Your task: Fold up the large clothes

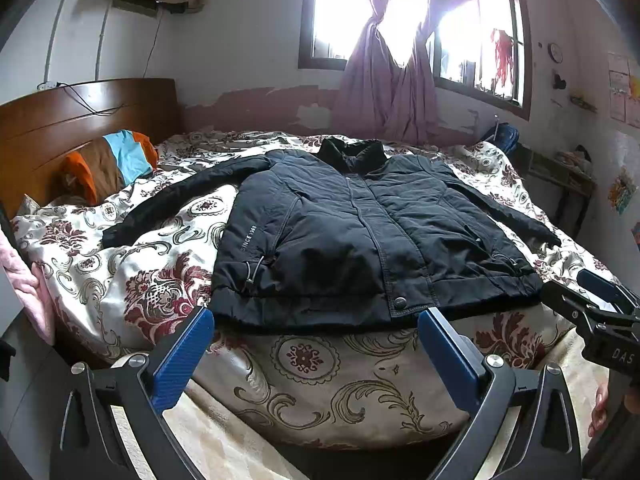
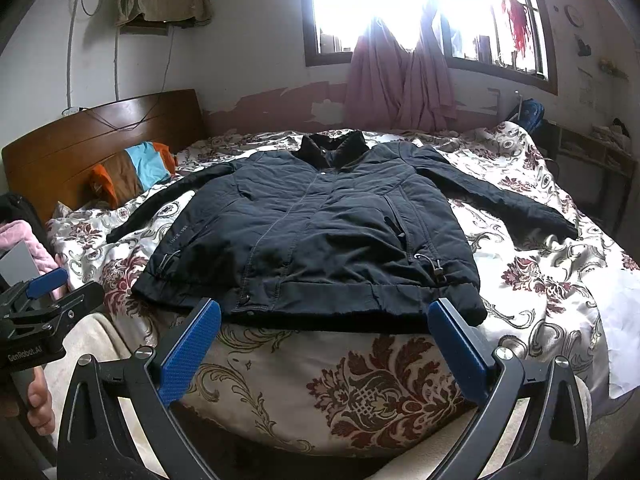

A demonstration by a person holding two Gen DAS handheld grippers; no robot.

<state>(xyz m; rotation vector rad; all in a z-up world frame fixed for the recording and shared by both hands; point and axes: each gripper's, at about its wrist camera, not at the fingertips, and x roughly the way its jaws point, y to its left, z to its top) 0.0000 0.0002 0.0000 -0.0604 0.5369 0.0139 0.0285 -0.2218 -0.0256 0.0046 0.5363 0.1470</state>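
Observation:
A dark navy jacket (image 1: 360, 232) lies flat and face up on the bed, collar toward the window, both sleeves spread out; it also shows in the right wrist view (image 2: 320, 232). My left gripper (image 1: 316, 344) is open and empty, just short of the jacket's hem near the bed's front edge. My right gripper (image 2: 324, 340) is open and empty, also just short of the hem. The right gripper shows at the right edge of the left wrist view (image 1: 600, 300). The left gripper shows at the left edge of the right wrist view (image 2: 44, 300).
A floral quilt (image 1: 160, 272) covers the bed. A wooden headboard (image 1: 80, 120) and an orange, brown and blue pillow (image 1: 112, 164) are at the left. A window with pink curtains (image 1: 384, 92) is behind. A pink cloth (image 2: 24, 240) lies at the left edge.

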